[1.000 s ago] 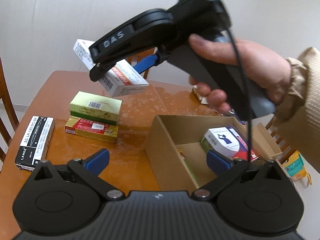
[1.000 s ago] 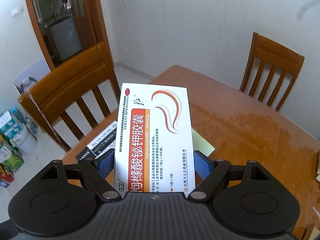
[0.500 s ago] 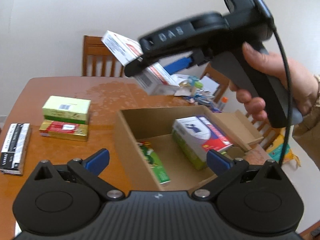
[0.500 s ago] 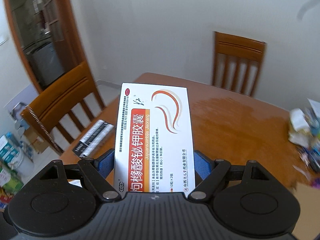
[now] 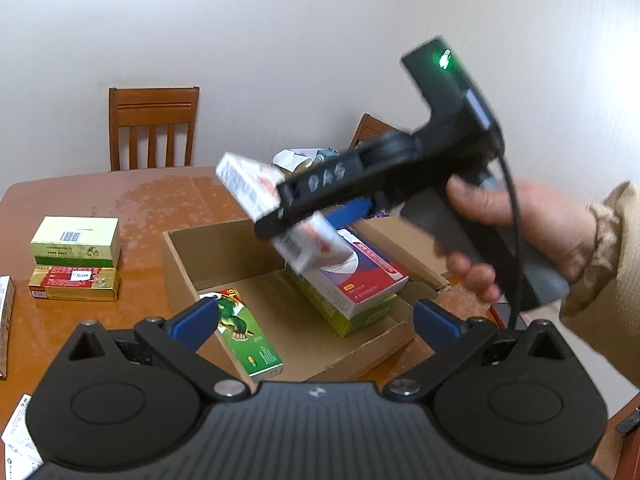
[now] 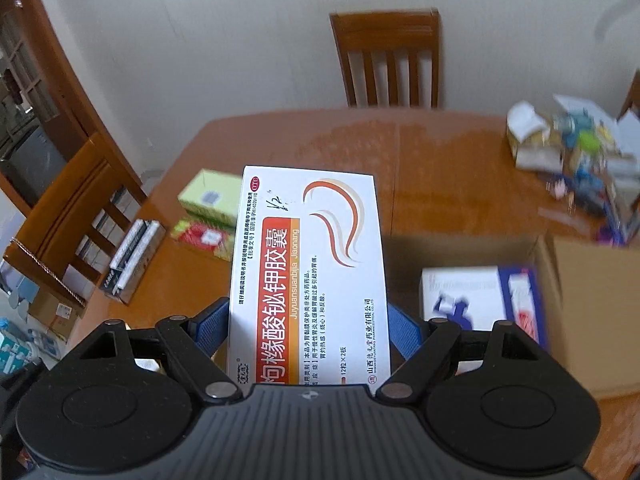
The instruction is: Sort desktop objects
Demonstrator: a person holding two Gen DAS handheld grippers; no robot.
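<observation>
Wooden table (image 5: 168, 200), carton (image 5: 224, 248) in the middle. Right gripper (image 6: 308, 324) clamps the white box (image 6: 308, 264) by its sides and has swung from over the table's far edge to above the carton's open top. Left gripper (image 5: 316, 320) jaws wide, empty. Drop looks next; two stacked boxes (image 5: 76, 260) wait outside.

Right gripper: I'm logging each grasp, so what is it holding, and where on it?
The right gripper holds a white medicine box, pads clamped on its two long sides near one end.
</observation>
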